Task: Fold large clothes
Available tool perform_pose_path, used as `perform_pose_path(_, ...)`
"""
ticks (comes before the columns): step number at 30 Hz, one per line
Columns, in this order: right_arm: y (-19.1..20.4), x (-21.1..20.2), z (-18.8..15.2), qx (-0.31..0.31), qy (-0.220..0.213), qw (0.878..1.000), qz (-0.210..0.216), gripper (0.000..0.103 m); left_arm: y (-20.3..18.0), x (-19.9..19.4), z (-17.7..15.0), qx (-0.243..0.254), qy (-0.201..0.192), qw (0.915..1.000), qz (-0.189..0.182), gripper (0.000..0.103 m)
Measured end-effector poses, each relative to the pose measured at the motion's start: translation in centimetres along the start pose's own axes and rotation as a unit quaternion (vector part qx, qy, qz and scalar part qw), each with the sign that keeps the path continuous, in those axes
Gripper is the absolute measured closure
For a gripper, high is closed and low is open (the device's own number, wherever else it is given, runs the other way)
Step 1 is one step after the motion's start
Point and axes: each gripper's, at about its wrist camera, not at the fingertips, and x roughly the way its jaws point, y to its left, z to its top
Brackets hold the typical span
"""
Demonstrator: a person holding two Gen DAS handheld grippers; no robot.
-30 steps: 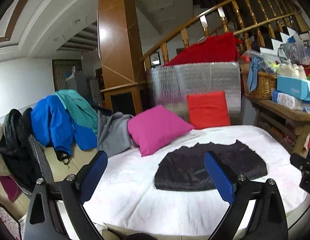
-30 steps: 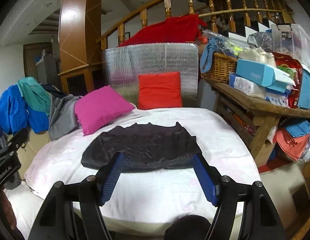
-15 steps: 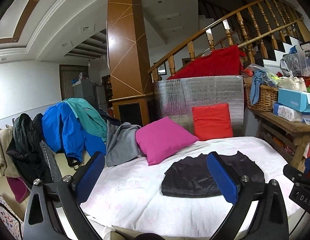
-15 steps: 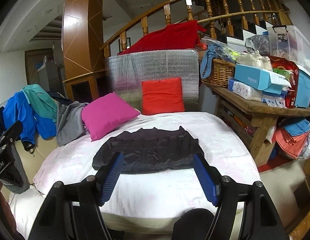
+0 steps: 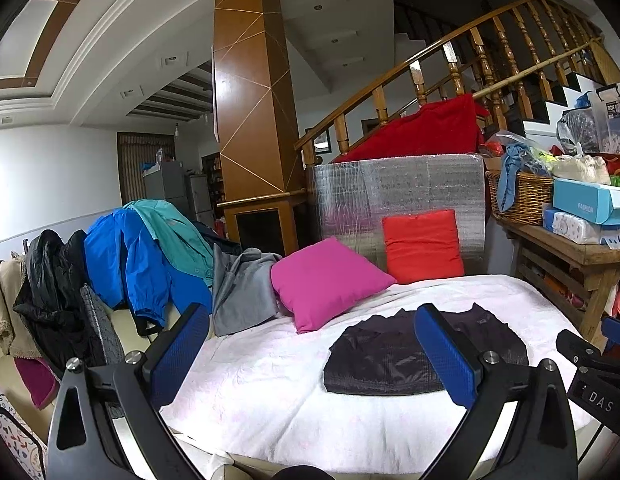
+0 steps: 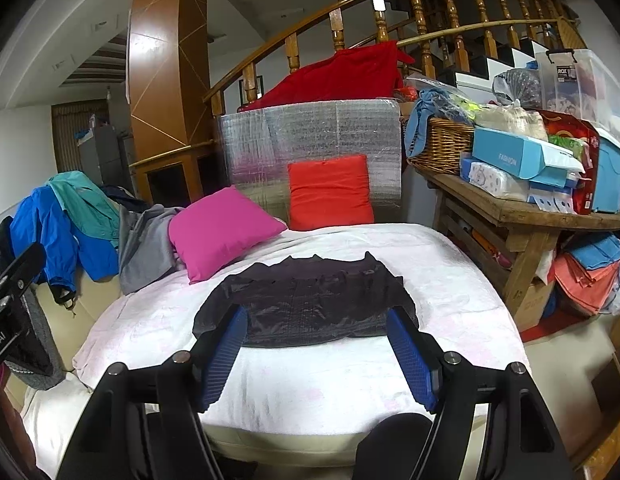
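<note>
Black garment [image 6: 310, 304] folded on bed [image 6: 450, 280] — both grippers' fingers [image 6: 410, 360] apart, empty.

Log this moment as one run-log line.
dark garment: folded, flat on white-covered bed | left gripper: jaws open, empty | right gripper: jaws open, empty | contact: none

occl: dark garment [image 5: 390, 354] right part hidden behind left tool [image 5: 310, 356] finger | right tool [image 6: 316, 354] fingers cover its near corners | bed [image 6: 450, 272] near edge cut by tool frames | box [image 6: 510, 160] lettering too small to read | dark round shape [image 6: 394, 440] at bottom edge unidentifiable | desk [image 6: 510, 210] right end cut off
</note>
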Motion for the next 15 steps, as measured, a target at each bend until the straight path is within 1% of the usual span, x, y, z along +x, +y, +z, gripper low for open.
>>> perform_pose_path(15,-0.21,0.41,0.00,0.003,0.003,1.000,0.004,0.028,0.48,0.37,-0.24,-0.001,0.005,1.0000,0.000,0.001)
